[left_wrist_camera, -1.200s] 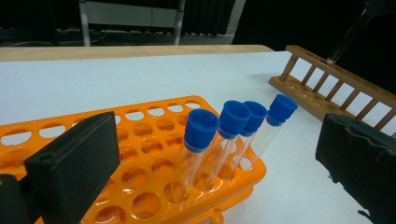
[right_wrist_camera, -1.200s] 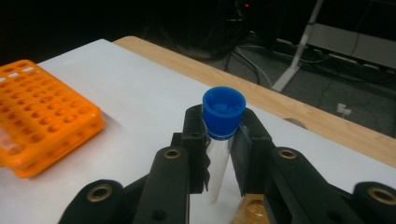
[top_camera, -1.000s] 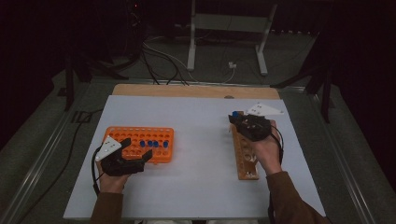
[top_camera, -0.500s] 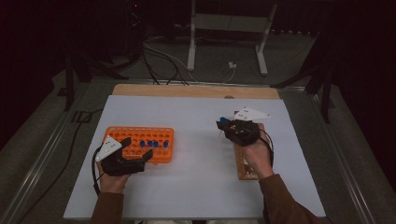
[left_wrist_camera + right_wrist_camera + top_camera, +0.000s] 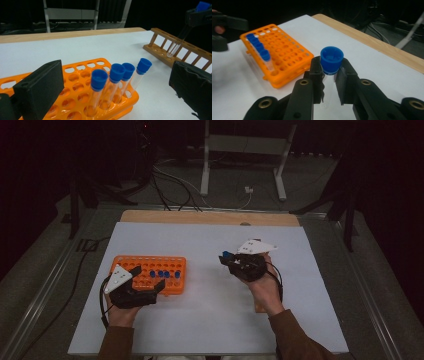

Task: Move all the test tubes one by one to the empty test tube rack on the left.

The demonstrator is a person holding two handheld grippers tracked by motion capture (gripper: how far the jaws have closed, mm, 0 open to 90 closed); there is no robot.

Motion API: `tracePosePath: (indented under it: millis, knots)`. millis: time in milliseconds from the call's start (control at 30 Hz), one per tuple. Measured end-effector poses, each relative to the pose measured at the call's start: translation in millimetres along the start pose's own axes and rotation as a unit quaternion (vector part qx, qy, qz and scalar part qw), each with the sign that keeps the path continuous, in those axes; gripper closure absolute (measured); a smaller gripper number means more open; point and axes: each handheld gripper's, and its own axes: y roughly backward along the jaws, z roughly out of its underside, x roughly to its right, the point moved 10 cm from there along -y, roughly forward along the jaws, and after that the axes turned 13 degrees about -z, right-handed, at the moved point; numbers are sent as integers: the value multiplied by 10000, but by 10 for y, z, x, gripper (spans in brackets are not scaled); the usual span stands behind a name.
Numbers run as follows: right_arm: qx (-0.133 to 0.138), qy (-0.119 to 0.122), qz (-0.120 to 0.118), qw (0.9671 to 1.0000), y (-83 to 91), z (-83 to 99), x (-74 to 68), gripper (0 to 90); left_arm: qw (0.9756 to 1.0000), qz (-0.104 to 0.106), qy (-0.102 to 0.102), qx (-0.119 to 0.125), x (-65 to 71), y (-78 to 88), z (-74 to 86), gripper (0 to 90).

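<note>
Blue-capped, the clear test tube [image 5: 329,75] sits between the jaws of your right gripper [image 5: 231,260], which are closed on it just under the cap, so the tube hangs down from them over the white table cover [image 5: 210,320]. From the left gripper view you see this tube above the wooden rack [image 5: 175,52], with its round bottom near the rack's top rail. Your left gripper [image 5: 148,280] has its jaws wide apart and holds nothing; it rests at the near edge of the orange rack [image 5: 150,262]. Between and just beyond these open jaws stand four more blue-capped tubes [image 5: 117,85] in one row of the orange rack, all a little tilted. The two racks are well apart.
</note>
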Motion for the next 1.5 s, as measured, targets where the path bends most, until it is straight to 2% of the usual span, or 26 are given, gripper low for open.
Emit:
tracePosePath:
  millis: [200, 667, 867, 933, 1133, 1200, 1267, 1300, 1400, 1500]
  knots:
    - [11, 27, -185, 9998, -55, -31, -119, 771, 9998, 34, -192, 12, 103, -13, -36, 6]
    - [-62, 128, -598, 9981, -285, -111, -449, 770, 9988, 402, -259, 111, 378, 6, -146, 23]
    - [-64, 154, -794, 9967, -378, -140, -596, 770, 9983, 469, -331, 95, 463, -7, -148, 34]
    - [-74, 167, -861, 9961, -410, -148, -638, 770, 9982, 453, -385, 92, 486, -12, -148, 41]
    - [-79, 207, -1014, 9946, -495, -193, -769, 770, 9961, 585, -657, 21, 651, -36, -118, 61]
    - [-100, 226, -1056, 9941, -524, -203, -813, 769, 9953, 637, -725, -6, 707, -43, -100, 95]
    - [-111, 262, -1112, 9934, -553, -214, -855, 769, 9948, 659, -775, -2, 738, -49, -91, 185]
    - [-112, 265, -1128, 9932, -562, -220, -876, 769, 9947, 651, -790, -9, 742, -52, -87, 201]
    - [-121, 303, -1193, 9923, -587, -231, -926, 769, 9948, 679, -756, 35, 743, -45, -88, 356]
    - [-143, 317, -1236, 9917, -601, -228, -958, 769, 9938, 794, -771, 82, 744, -24, -95, 522]
